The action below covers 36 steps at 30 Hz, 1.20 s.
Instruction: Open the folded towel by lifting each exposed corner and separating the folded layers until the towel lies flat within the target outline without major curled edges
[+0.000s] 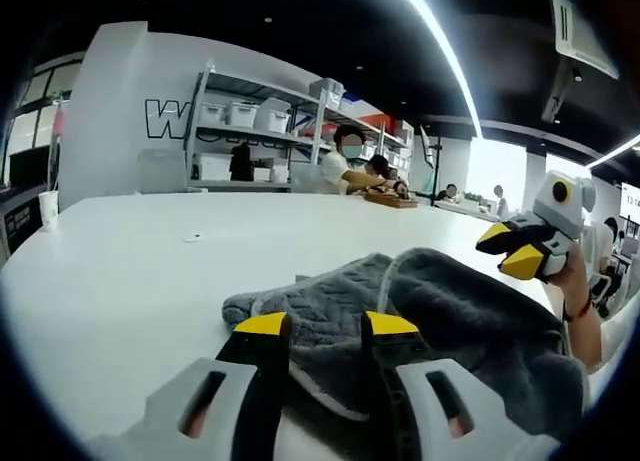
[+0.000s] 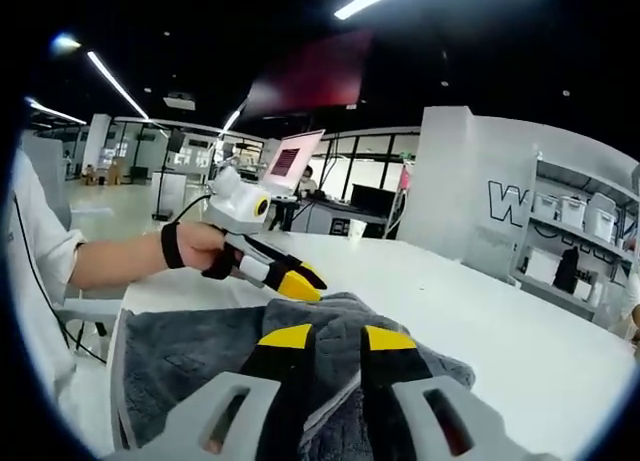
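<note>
A grey towel (image 1: 440, 311) lies bunched and folded on the white table (image 1: 150, 281), with a fold humped up on the right. My left gripper (image 1: 326, 326) is open just over the towel's near edge, nothing between its yellow-tipped jaws. The right gripper (image 1: 520, 249), held in a hand, hovers above the towel's far right side. In the right gripper view the towel (image 2: 190, 351) spreads below my open right gripper (image 2: 338, 338), whose jaws stand over a raised fold. The left gripper (image 2: 292, 279), held by a hand with a black wristband, sits at the towel's far edge.
The white table (image 2: 520, 321) stretches wide beyond the towel. A paper cup (image 1: 48, 209) stands at its far left edge and a small scrap (image 1: 193, 238) lies mid-table. Shelves with bins (image 1: 250, 131) and seated people (image 1: 350, 166) are behind.
</note>
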Each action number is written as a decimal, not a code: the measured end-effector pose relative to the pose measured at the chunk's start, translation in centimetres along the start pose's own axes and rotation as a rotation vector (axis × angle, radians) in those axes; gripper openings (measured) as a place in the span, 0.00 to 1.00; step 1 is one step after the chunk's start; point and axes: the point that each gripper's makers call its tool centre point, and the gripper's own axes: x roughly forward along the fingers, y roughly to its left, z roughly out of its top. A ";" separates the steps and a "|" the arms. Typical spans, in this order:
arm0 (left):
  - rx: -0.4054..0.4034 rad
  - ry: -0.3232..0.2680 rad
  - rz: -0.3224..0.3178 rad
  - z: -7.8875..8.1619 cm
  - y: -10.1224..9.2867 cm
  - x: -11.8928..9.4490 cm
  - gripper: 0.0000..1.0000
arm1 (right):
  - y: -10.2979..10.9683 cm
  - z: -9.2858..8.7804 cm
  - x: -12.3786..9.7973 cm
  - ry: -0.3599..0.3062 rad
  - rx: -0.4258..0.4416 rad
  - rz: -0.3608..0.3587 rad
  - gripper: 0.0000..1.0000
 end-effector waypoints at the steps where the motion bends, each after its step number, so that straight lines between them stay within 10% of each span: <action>1: 0.002 0.006 0.002 0.1 0.4 0.2 0.27 | 0.0 -0.1 0.1 0.007 0.003 0.000 0.13; 36: -0.089 0.074 0.098 -2.4 4.2 2.0 0.29 | -2.5 -2.7 2.3 0.070 0.108 -0.072 0.26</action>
